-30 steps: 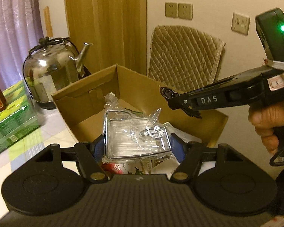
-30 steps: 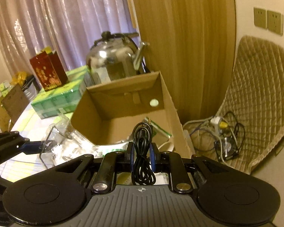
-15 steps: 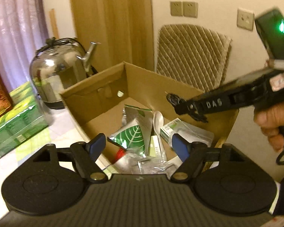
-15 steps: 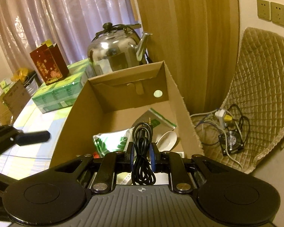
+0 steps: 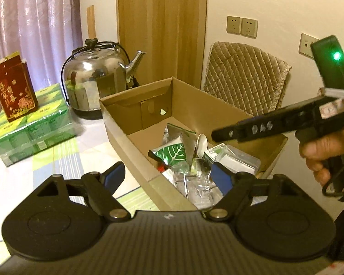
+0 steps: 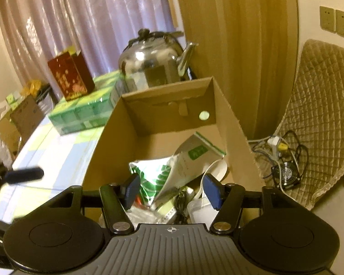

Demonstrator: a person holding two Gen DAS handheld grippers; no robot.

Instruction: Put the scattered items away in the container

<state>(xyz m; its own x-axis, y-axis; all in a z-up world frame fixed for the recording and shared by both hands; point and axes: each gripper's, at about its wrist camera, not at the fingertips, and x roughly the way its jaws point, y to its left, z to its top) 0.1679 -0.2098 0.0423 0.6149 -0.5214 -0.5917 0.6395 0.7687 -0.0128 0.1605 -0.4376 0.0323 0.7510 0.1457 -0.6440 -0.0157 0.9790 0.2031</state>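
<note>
With both sets of fingers spread wide and nothing between them, neither tool carries anything.

Left gripper (image 5: 167, 176): blue pads far apart, straddling the near long wall of the cardboard box (image 5: 130, 151). Its left finger hangs over the table (image 5: 80, 151) and its right finger over the box interior. Directly under the gap lies a clear plastic packet (image 5: 195, 185), inside the box and apart from both pads.

Right gripper (image 6: 172, 190): pads equally wide and wholly over the box. A coiled black cable (image 6: 181, 202) lies below and between them on the heap, clear of the pads. In the left wrist view this tool reaches in from the right across the box mouth, held by a hand (image 5: 321, 146).

Outward from there, the box already holds a leaf-print pouch (image 5: 172, 153) and a white spoon (image 5: 201, 142) with small cartons around them. The box's long axis runs away from both cameras toward the kettle (image 5: 94, 80).

Key relation: the only open tabletop lies on the left side of the box, so the left gripper is the nearer one for any further pick, while the right would have to cross the box. No small loose item shows on that stretch. Green packs (image 5: 32, 133) and a red carton (image 5: 11, 96) stand well apart beyond it, and I cannot tell whether they count as scattered.

Judgement: the task is near its end, or the remaining items are out of frame.
</note>
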